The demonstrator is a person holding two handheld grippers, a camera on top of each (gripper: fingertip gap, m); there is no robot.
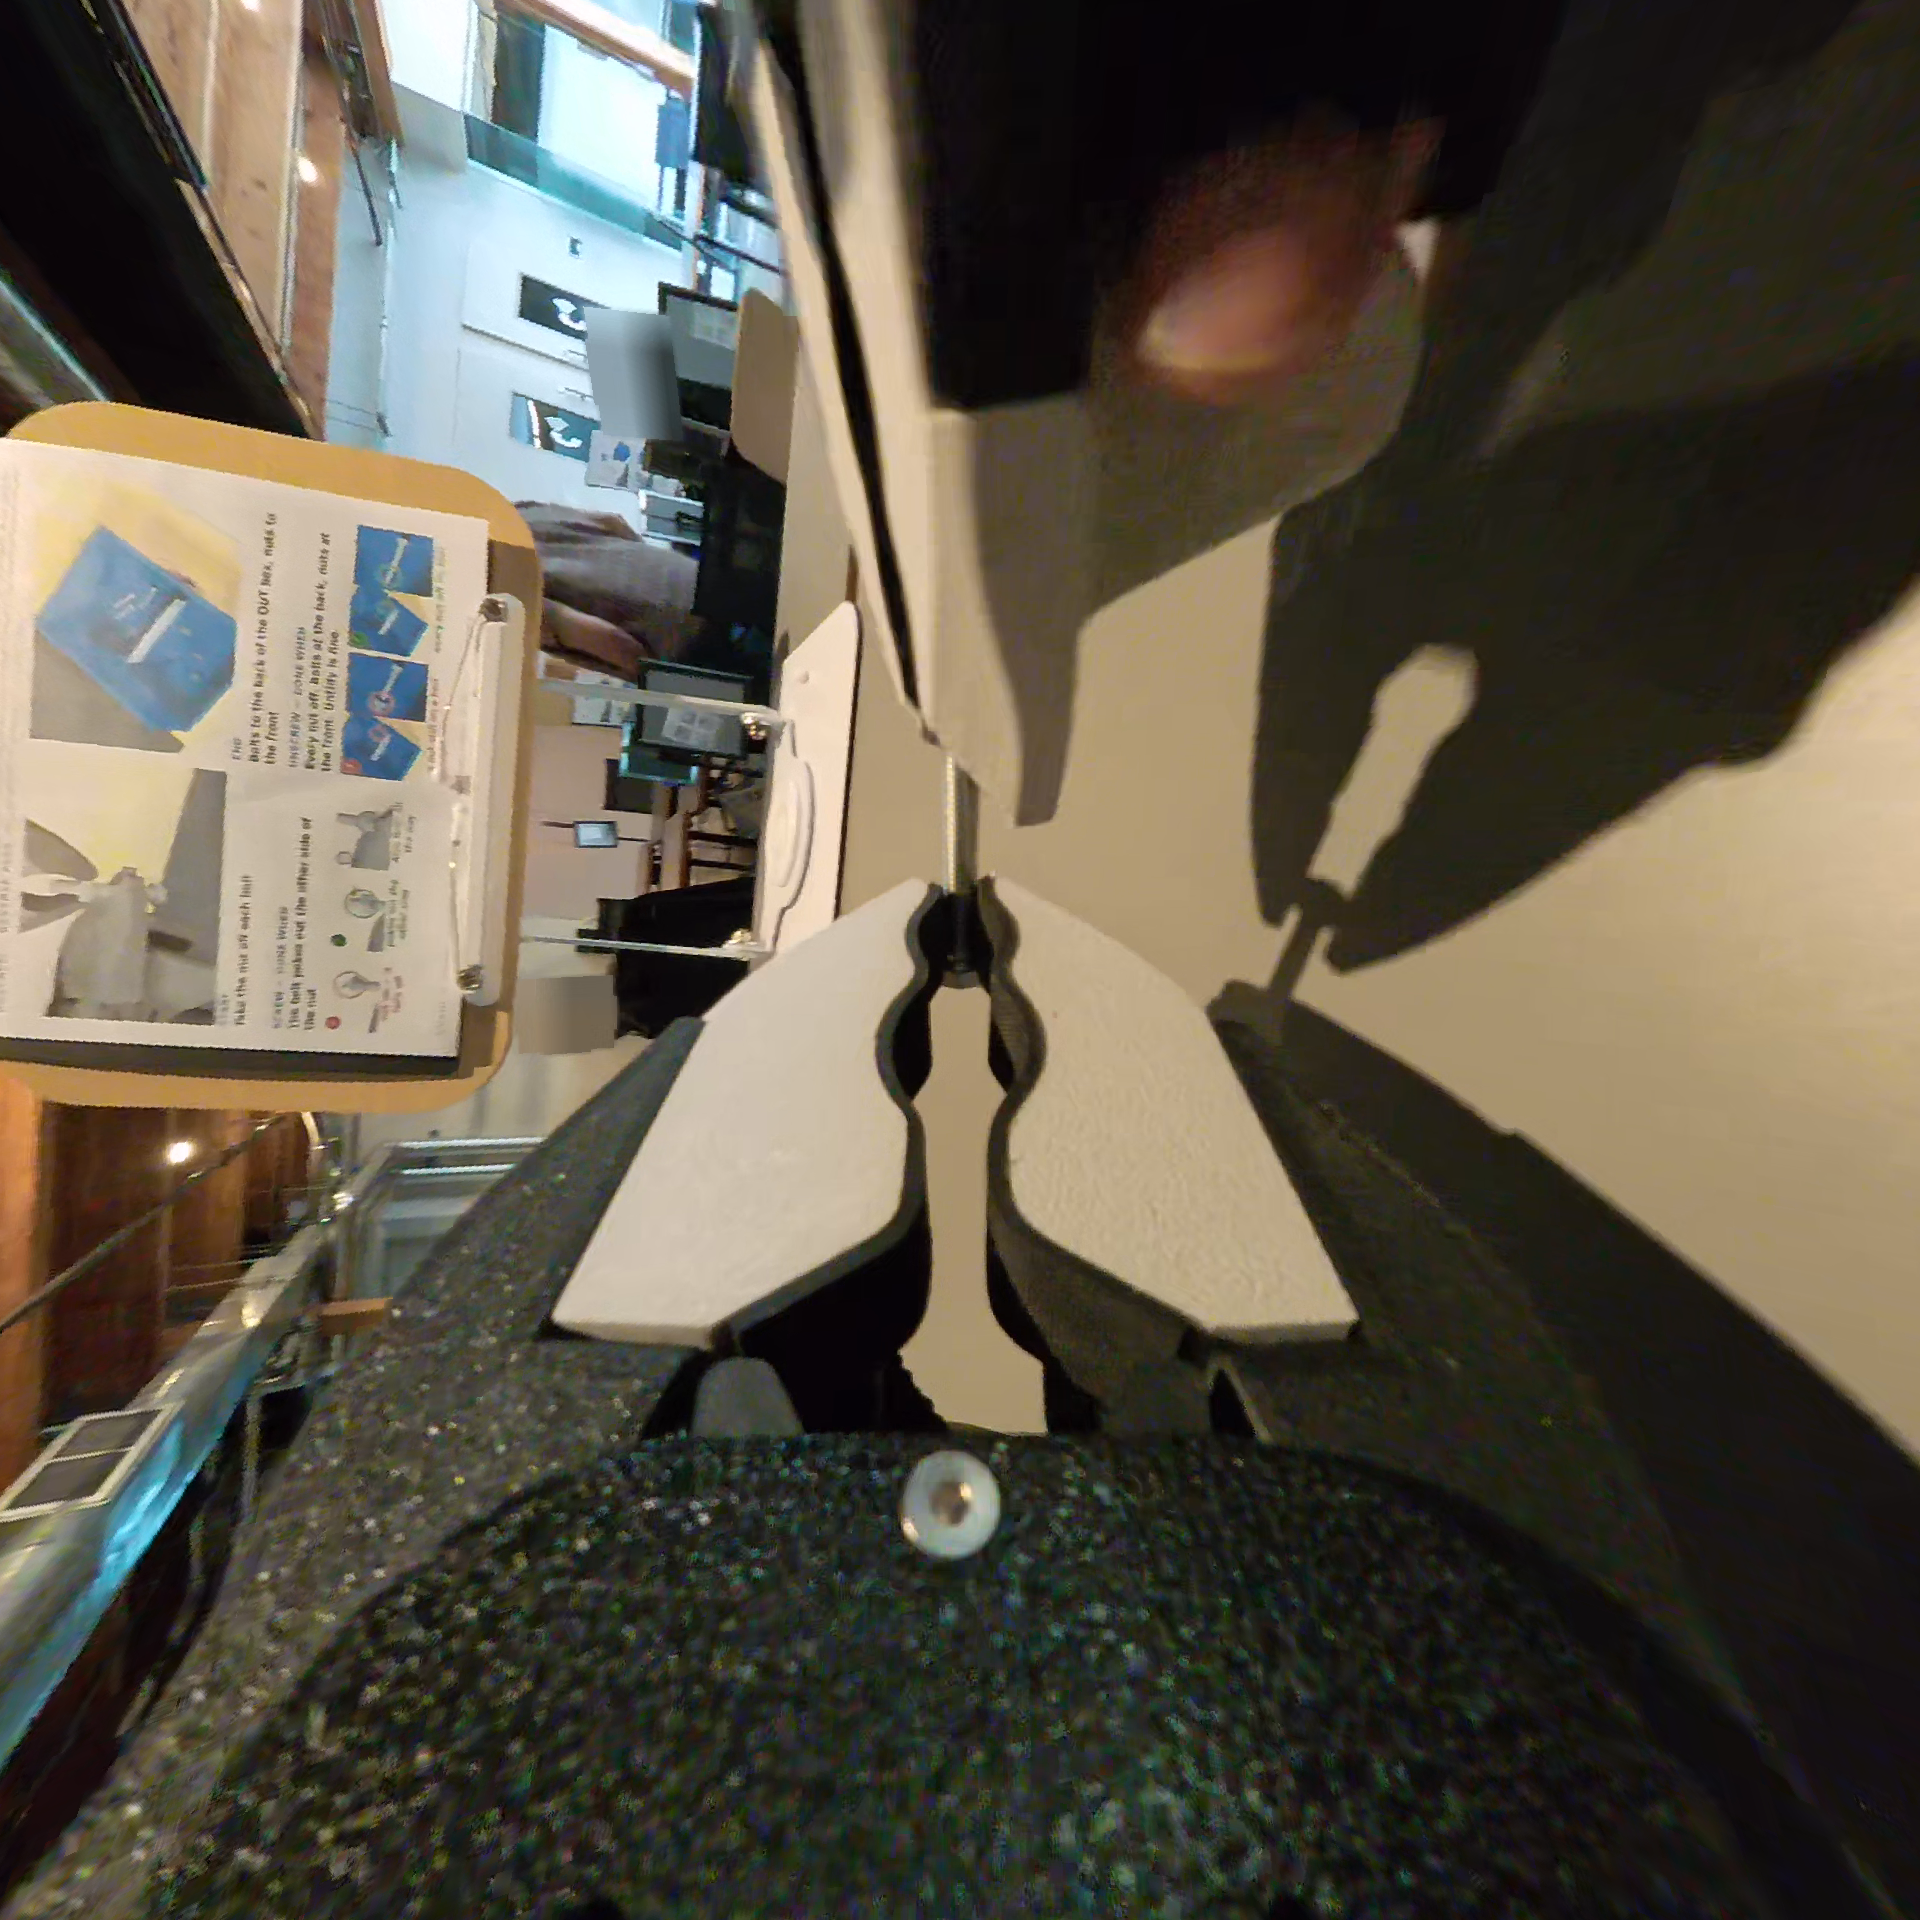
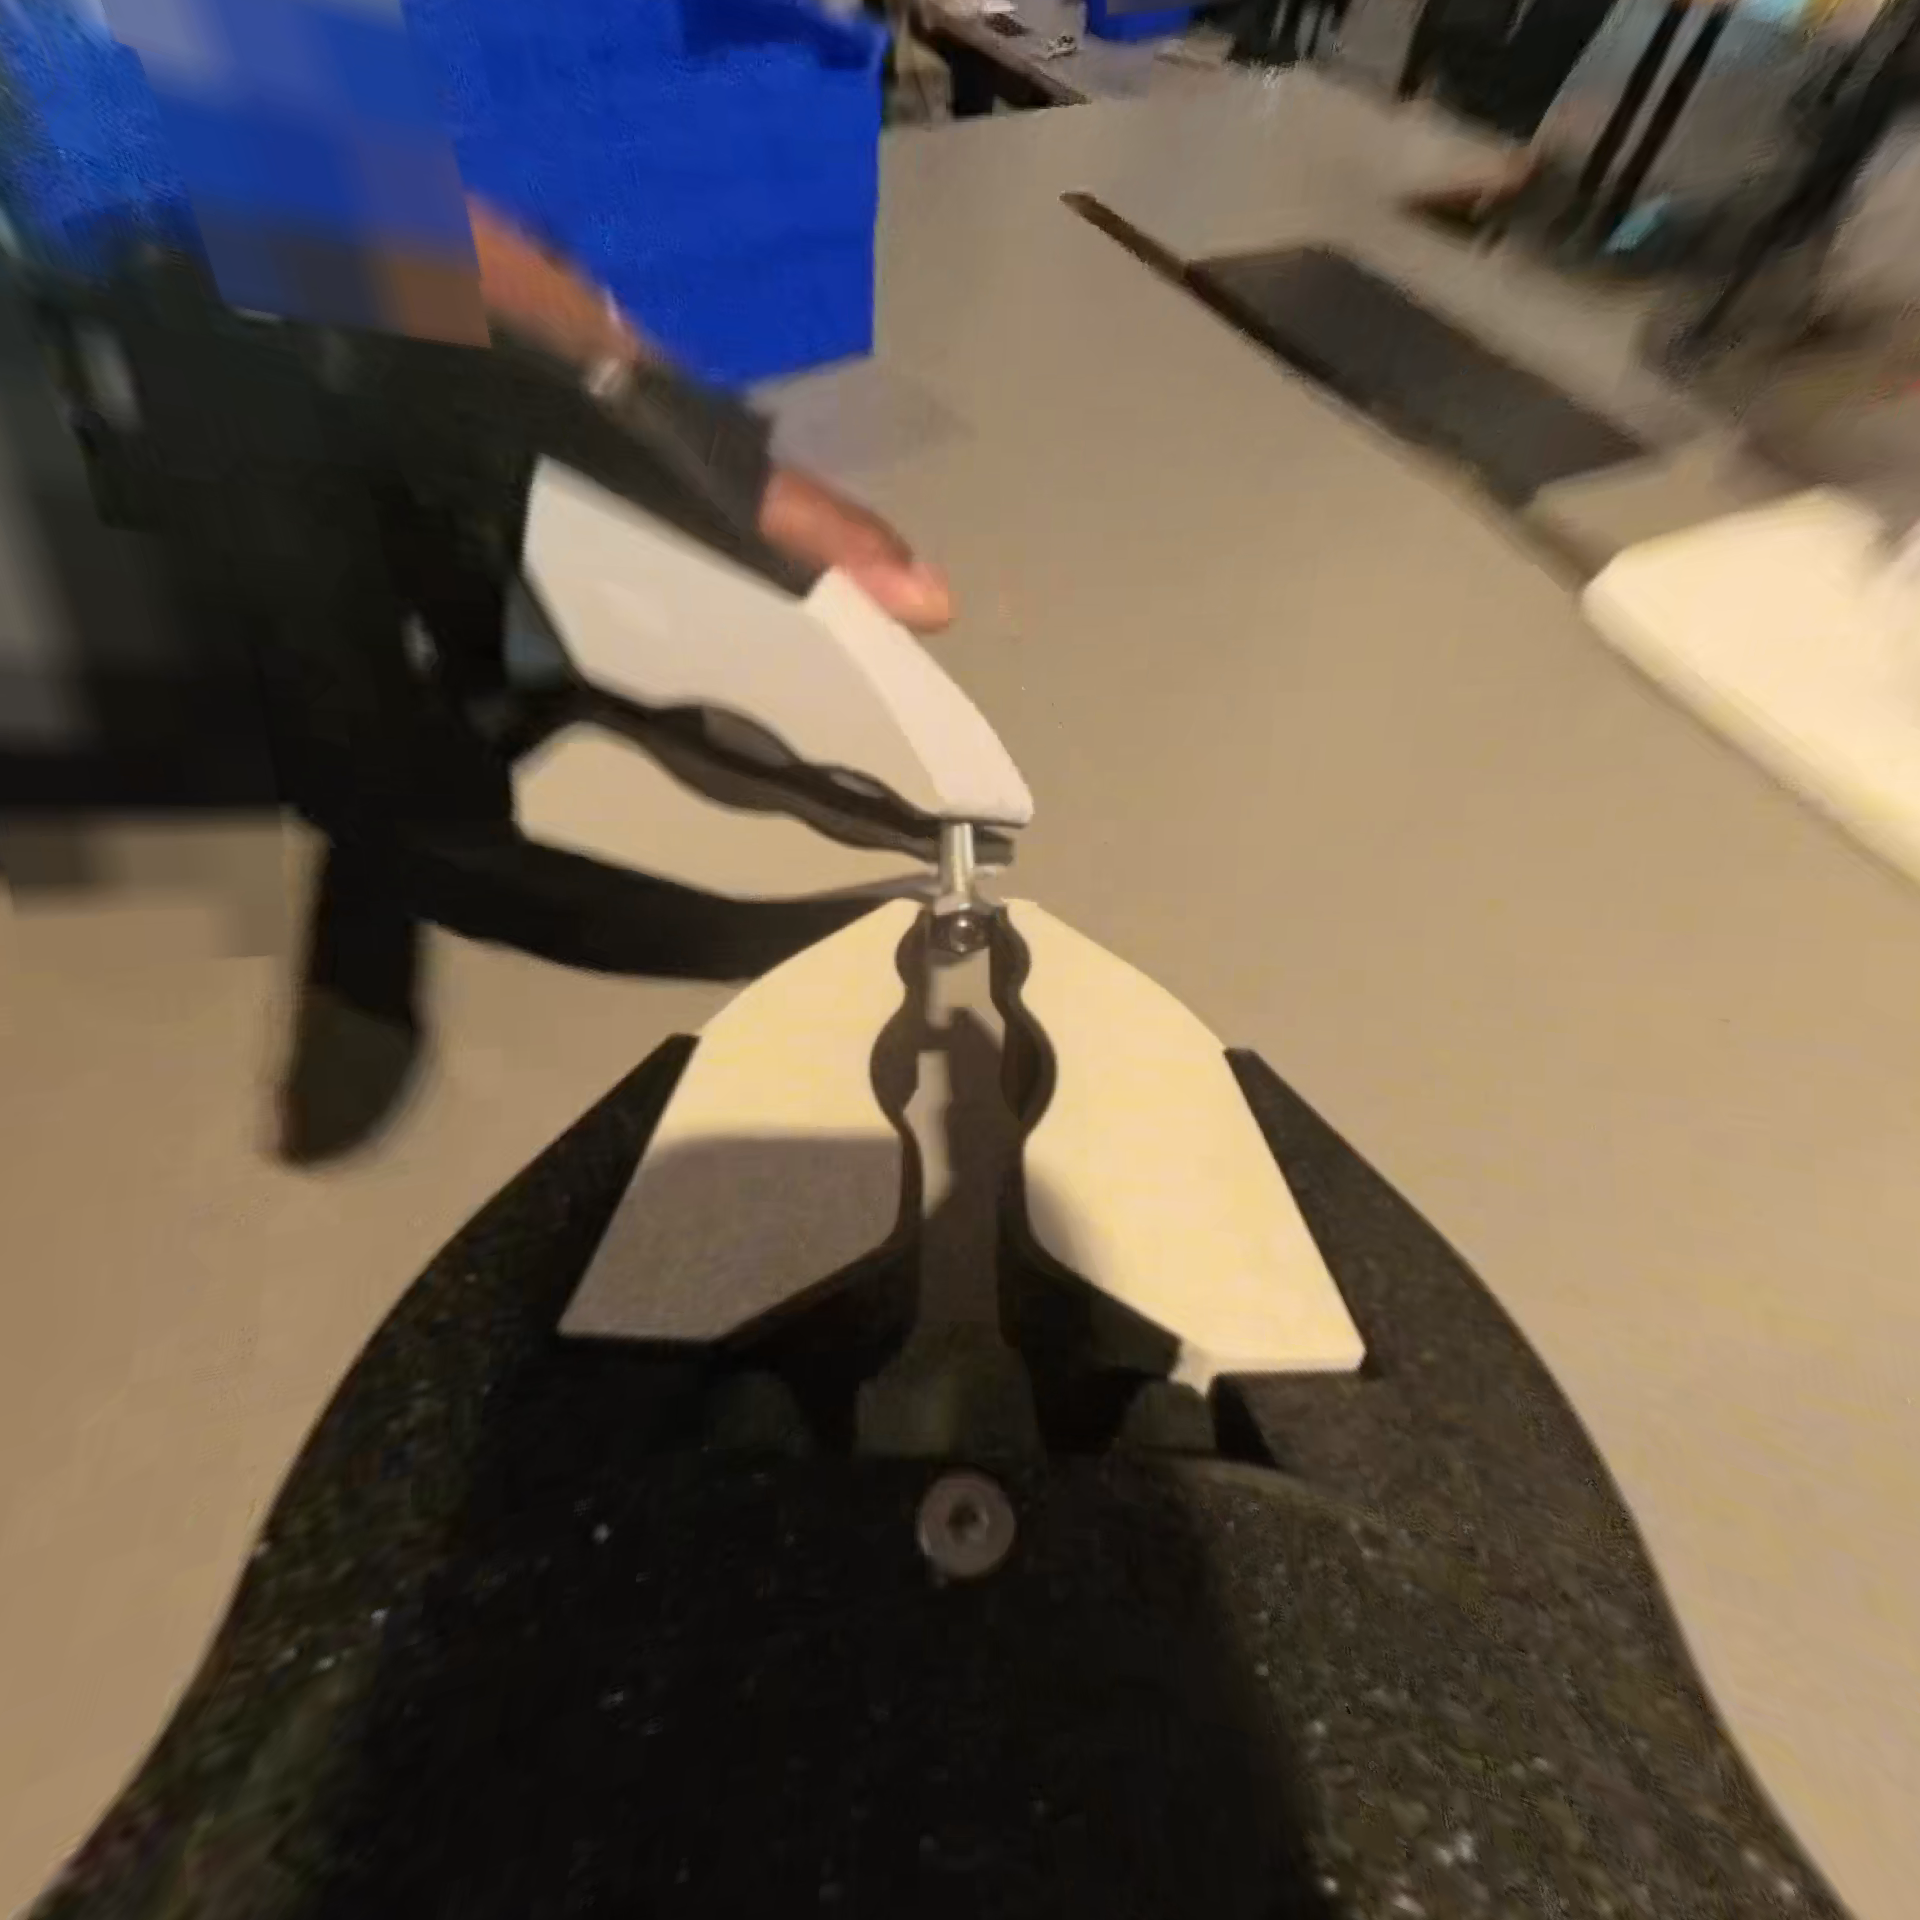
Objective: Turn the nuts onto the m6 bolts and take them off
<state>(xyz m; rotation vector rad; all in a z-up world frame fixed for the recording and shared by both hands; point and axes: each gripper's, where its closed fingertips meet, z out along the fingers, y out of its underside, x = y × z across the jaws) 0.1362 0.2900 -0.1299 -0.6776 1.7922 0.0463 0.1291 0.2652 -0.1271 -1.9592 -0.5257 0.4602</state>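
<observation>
A single M6 bolt (image 2: 954, 854) is held in the air between the two hand-held grippers, above a beige table top (image 2: 1299, 831). In the right wrist view, the right gripper (image 2: 958, 932) is seen pressed together at its tips on the hex nut (image 2: 957, 928), which sits on the bolt. The left gripper (image 2: 971, 821) comes in from the left of that view, and its tips are pinched on the other end of the same bolt.

In the left wrist view, the left gripper (image 1: 958, 914) is closed on a dark part at the end of the bolt (image 1: 957, 831), probably its head, and the threaded shank runs forward to the right gripper (image 1: 966, 758), whose white finger covers the far end. The nut itself is hidden there.

The step in hand is judged to be the turning of the nut on the thread. Whether it is being wound on or taken off cannot be told. The right view is blurred, which suggests motion.

For the next move, the bolt has to be kept fixed by the left gripper while the right one is rotated about the bolt's axis. The pinch on the nut's flats must be firm, and the two grippers must be kept in line, or the nut may slip or bind.

An instruction sheet on a clipboard (image 1: 249, 748) stands at the left of the left view, and a blue bin (image 2: 665, 177) is seen beyond the table.
</observation>
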